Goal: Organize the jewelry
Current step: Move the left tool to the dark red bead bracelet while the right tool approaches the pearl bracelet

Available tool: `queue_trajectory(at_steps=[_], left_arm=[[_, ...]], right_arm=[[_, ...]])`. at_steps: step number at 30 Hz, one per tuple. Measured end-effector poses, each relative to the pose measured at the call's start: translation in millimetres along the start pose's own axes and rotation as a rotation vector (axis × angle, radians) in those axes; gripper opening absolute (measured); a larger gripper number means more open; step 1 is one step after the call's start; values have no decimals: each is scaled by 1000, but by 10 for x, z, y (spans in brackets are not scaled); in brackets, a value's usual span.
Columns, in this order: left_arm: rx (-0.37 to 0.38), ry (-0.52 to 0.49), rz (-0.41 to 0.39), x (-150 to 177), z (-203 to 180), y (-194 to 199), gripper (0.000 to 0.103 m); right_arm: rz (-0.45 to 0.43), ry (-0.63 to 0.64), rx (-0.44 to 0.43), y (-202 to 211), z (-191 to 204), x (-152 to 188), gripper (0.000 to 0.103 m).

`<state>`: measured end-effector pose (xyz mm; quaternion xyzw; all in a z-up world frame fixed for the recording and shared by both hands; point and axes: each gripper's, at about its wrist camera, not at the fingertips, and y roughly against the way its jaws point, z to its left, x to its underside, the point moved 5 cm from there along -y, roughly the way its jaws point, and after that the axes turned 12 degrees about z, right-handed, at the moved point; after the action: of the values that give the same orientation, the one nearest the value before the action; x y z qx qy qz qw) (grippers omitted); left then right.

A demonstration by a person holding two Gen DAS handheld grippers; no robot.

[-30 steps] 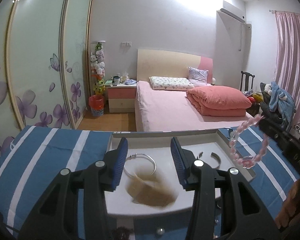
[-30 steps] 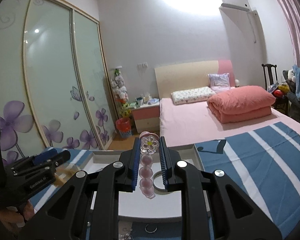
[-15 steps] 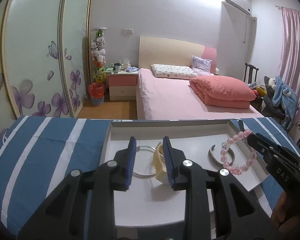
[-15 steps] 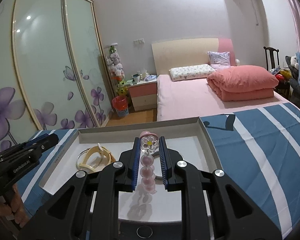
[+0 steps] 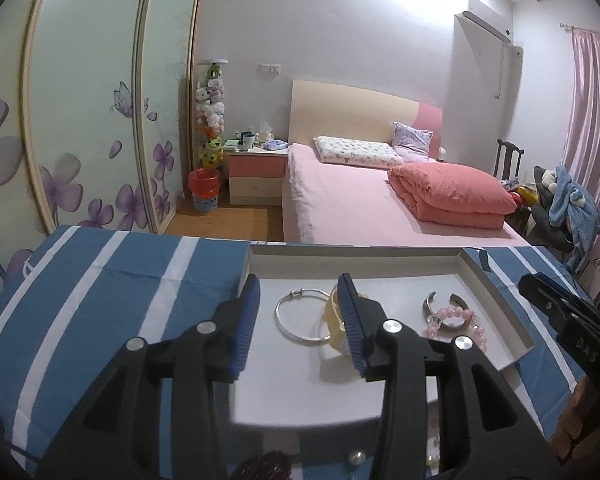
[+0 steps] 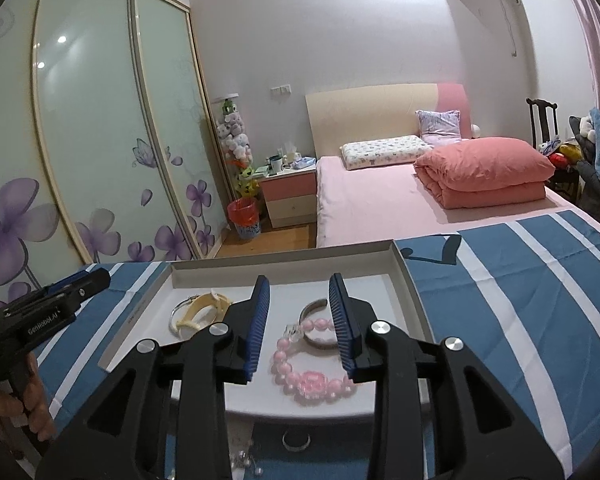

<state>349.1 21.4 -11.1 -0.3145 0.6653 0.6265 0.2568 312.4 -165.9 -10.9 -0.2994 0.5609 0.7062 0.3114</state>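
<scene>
A white shallow tray lies on the striped cloth. In it are a thin silver bangle, a cream bangle overlapping it, a silver cuff, and a pink bead bracelet draped over the cuff. My left gripper hovers over the silver bangle, jaws opening, pressing on nothing; the cream bangle lies behind its right finger. My right gripper stands above the pink bracelet, jaws opening, the bracelet lying loose on the tray below them.
Blue and white striped cloth covers the surface around the tray. A small ring and loose beads lie in front of the tray's near edge, with a dark beaded piece. A pink bed stands beyond.
The right gripper lowered the pink bracelet into the tray and let it go. The left gripper closed around the cream bangle, then opened and left it lying by the silver bangle.
</scene>
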Motion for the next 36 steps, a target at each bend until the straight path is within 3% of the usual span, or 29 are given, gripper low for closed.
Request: queue_trajectory(at_steps=[8, 15, 24, 30, 31, 33, 36], left_arm=[[12, -2, -6, 381, 141, 395, 49], [15, -8, 41, 921, 269, 583, 53], [-12, -4, 123, 1221, 346, 530, 60], [-27, -16, 174, 1275, 356, 440, 64], [-28, -17, 180, 1282, 363, 428, 64], [-28, -21, 194, 1300, 360, 393, 65], [-26, -29, 223, 1312, 346, 328, 65]], right_arm=[[19, 7, -13, 325, 47, 270, 32], [136, 48, -13, 426, 182, 734, 32], [379, 104, 16, 83, 325, 1223, 32], [443, 141, 42, -117, 448, 1274, 32], [446, 155, 50, -135, 468, 1265, 32], [445, 175, 61, -136, 480, 1278, 13], [445, 169, 52, -60, 424, 1303, 10]])
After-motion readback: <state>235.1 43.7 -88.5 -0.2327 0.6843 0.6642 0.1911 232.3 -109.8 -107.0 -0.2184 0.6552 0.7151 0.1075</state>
